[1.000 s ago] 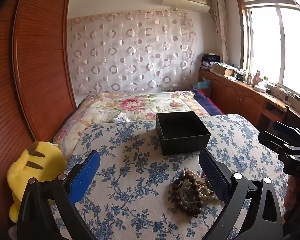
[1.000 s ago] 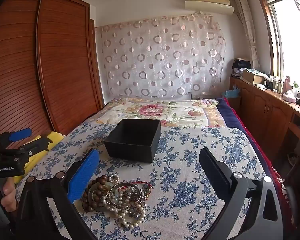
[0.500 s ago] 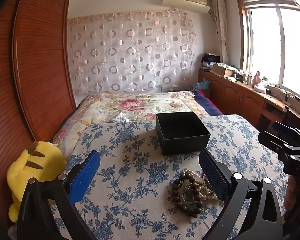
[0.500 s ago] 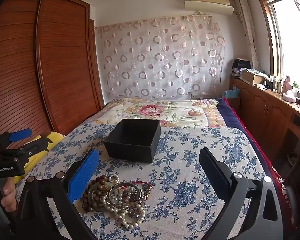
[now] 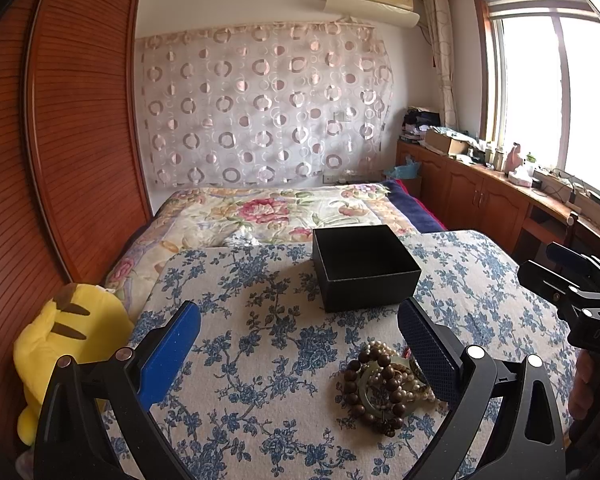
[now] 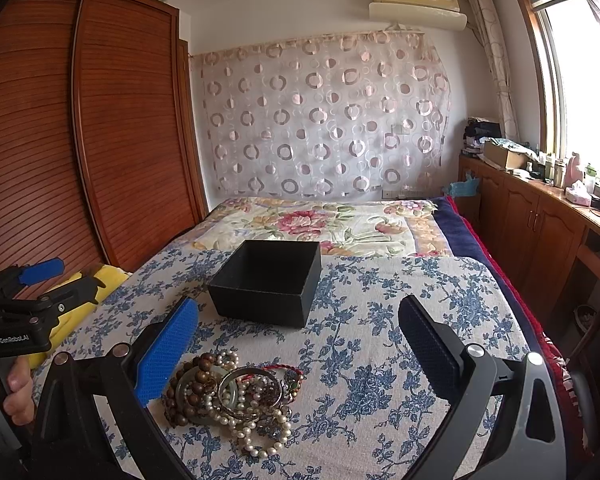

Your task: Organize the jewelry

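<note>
Hovering above a bed spread with a blue floral cover, the left tool is standing with its jaws spread wide and gripping nothing. A tangled jewelry pile is lying on the cover just beside the inner face of this tool's right finger, which is partly hiding it; dark wooden beads, pearl strands and a pale green bangle are showing. An open black box is sitting farther back on the cover, apart from the pile and appearing empty.

In the right wrist view, the right tool is likewise holding its jaws wide with nothing between them. The jewelry pile is resting here near the blue left finger, inside the gap, with metal bangles and a red cord also visible. The black box is standing beyond the pile.

Each view is catching the other tool at its edge: the right tool beside the window side, the left tool gripped by a hand near a yellow plush toy by the wooden wardrobe.
</note>
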`<state>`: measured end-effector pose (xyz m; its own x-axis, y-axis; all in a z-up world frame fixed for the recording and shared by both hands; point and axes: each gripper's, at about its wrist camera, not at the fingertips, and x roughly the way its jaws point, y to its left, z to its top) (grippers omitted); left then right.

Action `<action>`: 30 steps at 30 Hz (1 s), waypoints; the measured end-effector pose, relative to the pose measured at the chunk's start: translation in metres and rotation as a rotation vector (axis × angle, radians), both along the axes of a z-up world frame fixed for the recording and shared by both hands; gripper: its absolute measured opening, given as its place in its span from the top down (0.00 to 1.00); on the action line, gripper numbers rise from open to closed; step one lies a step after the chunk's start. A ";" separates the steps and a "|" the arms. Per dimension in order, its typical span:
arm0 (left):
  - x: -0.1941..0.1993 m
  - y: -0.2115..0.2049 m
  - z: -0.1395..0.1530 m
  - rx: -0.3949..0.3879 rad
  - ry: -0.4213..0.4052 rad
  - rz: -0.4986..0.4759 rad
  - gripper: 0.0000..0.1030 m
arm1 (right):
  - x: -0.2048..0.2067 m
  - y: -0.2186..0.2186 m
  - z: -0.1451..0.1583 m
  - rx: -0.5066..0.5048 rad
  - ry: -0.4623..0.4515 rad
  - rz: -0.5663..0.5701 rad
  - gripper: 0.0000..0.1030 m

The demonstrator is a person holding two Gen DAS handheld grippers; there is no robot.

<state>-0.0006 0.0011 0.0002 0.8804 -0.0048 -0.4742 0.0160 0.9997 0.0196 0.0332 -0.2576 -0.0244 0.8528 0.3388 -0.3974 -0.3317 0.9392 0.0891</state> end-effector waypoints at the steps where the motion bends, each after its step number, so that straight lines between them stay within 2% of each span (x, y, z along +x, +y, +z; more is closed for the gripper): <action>1: 0.001 0.000 -0.001 -0.002 0.002 0.000 0.07 | 0.000 0.000 0.000 0.002 0.000 0.001 0.02; 30: 0.007 -0.013 0.004 -0.005 -0.003 -0.005 0.07 | -0.003 0.001 0.004 0.002 -0.003 0.003 0.02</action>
